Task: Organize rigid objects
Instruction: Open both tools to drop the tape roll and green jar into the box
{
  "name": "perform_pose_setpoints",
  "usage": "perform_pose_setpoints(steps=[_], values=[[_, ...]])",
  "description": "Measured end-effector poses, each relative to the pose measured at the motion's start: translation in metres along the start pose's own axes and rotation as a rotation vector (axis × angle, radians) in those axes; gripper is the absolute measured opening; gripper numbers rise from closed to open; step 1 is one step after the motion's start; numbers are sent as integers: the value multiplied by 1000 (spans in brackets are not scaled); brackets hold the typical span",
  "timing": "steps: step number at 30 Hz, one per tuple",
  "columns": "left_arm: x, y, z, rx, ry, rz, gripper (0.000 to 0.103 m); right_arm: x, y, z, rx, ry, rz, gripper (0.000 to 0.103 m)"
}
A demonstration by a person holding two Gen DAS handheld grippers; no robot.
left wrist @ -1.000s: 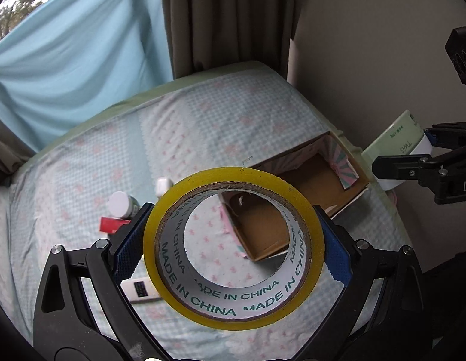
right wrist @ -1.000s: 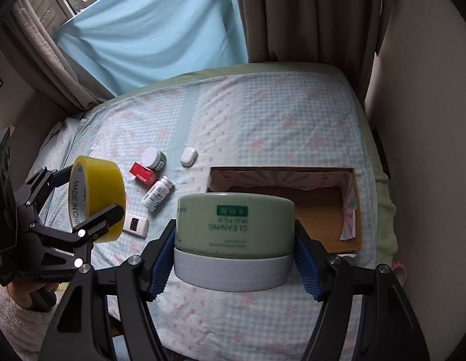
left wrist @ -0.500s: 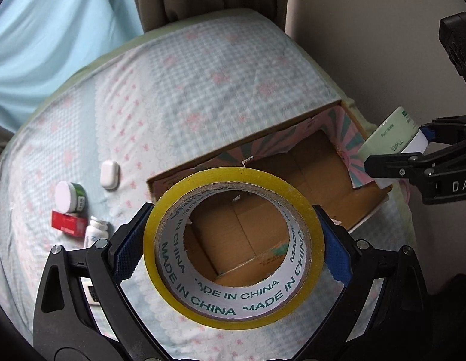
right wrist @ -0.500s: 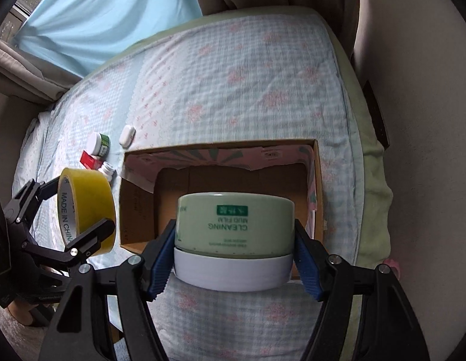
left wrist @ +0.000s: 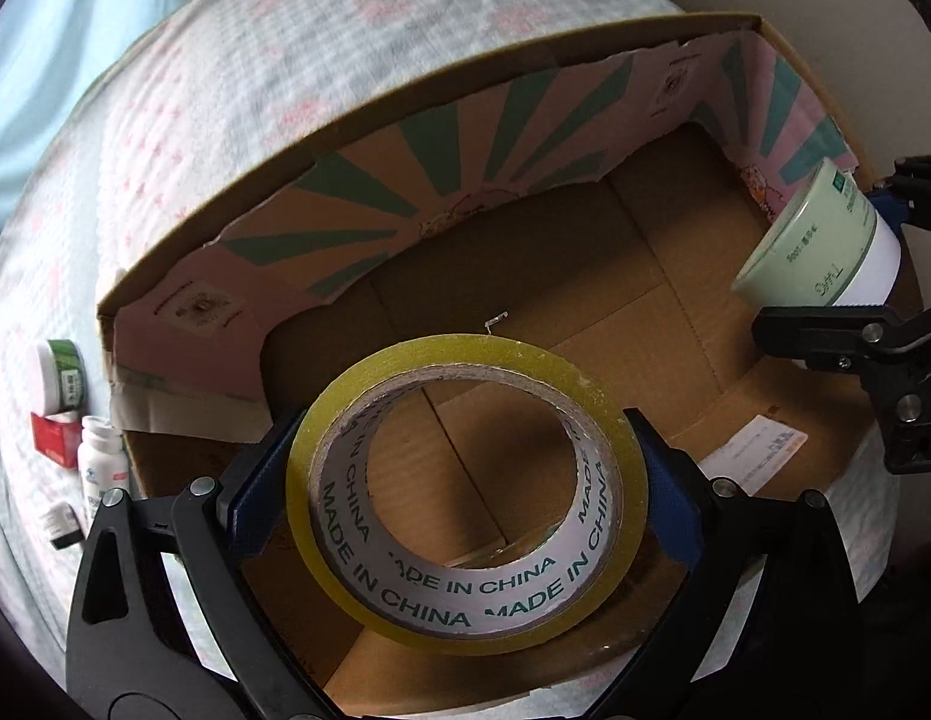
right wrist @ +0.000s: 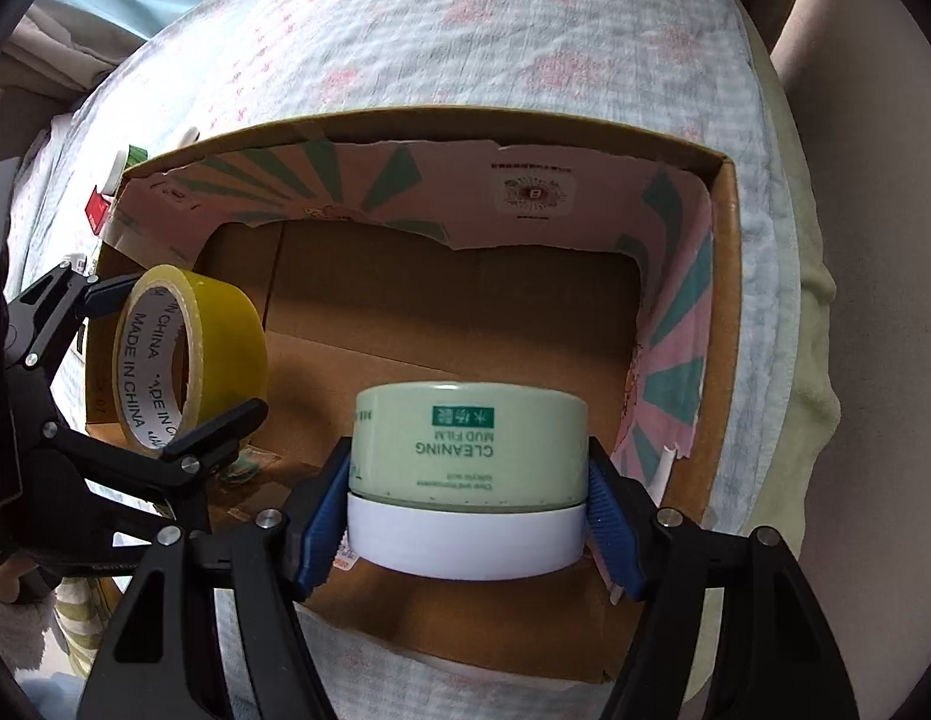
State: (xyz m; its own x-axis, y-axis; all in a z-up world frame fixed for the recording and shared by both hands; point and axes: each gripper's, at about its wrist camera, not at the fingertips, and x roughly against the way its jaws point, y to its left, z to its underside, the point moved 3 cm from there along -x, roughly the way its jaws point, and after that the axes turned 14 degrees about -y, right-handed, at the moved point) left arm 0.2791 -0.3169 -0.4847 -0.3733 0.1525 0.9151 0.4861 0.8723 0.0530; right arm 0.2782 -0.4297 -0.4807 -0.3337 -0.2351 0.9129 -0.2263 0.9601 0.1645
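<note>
- Left gripper point(left wrist: 465, 468) is clamped wide across the yellow tape roll point(left wrist: 465, 468), above the cardboard box point(left wrist: 585, 276).
- Right gripper point(right wrist: 468, 495) pinches the green jar point(right wrist: 468, 450) half-open; floor contact is seemingly none.

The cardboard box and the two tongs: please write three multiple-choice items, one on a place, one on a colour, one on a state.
1. Where is the small white bottle?
A. inside the cardboard box
B. on the bedspread outside the box
C. in the right tongs

2. What colour is the tape roll?
A. yellow
B. red
C. black

3. What do the right tongs do?
A. hang open and empty
B. grip the tape roll
C. grip the mud film jar

Key:
1 B, the small white bottle lies beside the cardboard box.
2 A, the tape roll in the left tongs is yellow.
3 C, the right tongs clamp the mud film jar on both sides.
</note>
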Motion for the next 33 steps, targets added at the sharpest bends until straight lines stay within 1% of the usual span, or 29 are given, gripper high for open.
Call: perform_pose_setpoints(steps=[3, 6, 8, 9, 10, 11, 13, 15, 16, 18, 20, 21, 23, 25, 28, 33], values=[[-5, 3, 5, -13, 10, 1, 97, -4, 8, -5, 56, 6, 2, 66], [-4, 6, 5, -11, 22, 23, 97, -10, 9, -11, 59, 28, -5, 67], [-4, 6, 5, -16, 38, 38, 98, -12, 8, -13, 52, 37, 21, 69], [-2, 6, 5, -18, 39, 44, 100, -9, 8, -14, 50, 12, 46, 76], [2, 7, 4, -20, 26, 44, 103, -4, 8, -17, 55, -27, 52, 101], [7, 9, 3, -23, 12, 45, 103, 2, 10, -20, 58, -63, 42, 103], [18, 15, 1, -23, -10, 43, 103, 13, 7, -22, 38, -102, 30, 103], [28, 20, 1, -17, -19, 40, 103, 21, 3, -21, 24, -125, 44, 103], [32, 23, 2, -15, -21, 37, 103, 23, 0, -19, 11, -122, 60, 103], [40, 29, 3, -7, -26, 31, 103, 23, -1, -16, -45, -84, 71, 103], [49, 33, 5, 1, -30, 31, 103, 26, -6, -13, -131, -58, 49, 103], [54, 37, 8, 2, -33, 30, 103, 29, -9, -12, -170, -56, 33, 103], [65, 38, 14, 4, -39, 28, 103, 40, -9, -5, -205, -80, 38, 103], [75, 39, 16, 8, -49, 22, 103, 52, -2, -3, -200, -95, 50, 103], [97, 42, 26, 26, -71, 17, 103, 63, 7, -3, -192, -112, 68, 103], [130, 47, 27, 55, -126, -3, 103, 89, 27, -4, -171, -179, 136, 103]])
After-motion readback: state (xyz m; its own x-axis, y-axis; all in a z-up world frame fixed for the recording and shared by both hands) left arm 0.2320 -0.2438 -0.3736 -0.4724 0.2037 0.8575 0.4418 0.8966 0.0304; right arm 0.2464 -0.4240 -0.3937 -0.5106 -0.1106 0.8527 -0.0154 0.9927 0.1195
